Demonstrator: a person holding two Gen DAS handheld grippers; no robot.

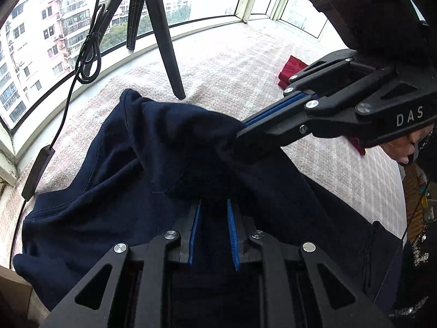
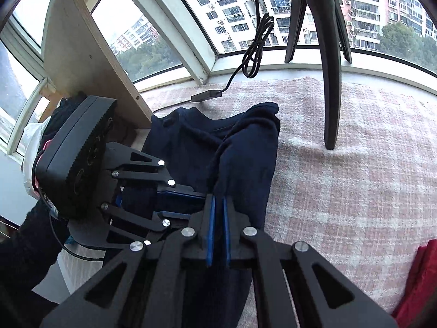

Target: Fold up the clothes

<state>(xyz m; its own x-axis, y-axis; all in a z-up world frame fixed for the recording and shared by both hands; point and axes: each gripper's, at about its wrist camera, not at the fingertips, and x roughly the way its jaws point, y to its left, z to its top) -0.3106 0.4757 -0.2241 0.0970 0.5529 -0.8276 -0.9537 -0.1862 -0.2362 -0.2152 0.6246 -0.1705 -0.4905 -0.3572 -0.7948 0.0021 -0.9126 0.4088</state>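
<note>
Pale checked bedding (image 1: 232, 63) under a bay window carries the navy sweatshirt (image 1: 114, 169), bunched and partly lifted at the left, near the tripod (image 1: 169, 54). At its near edge the left gripper (image 1: 214, 205) has its fingers nearly together with dark cloth between them. Just right, the right gripper (image 1: 240, 134) is clamped on a raised ridge of fabric. It looks soft, limp and light, and is probably best pinched at seams or hems. A red garment (image 1: 292, 68) lies well apart.

We read this as a high-rise flat's bay window: curved window frames (image 2: 207, 63), apartment blocks (image 2: 245, 5) outside, a pink checked blanket (image 1: 245, 63), clothes (image 1: 292, 67) on it, and a tripod (image 1: 164, 41).
</note>
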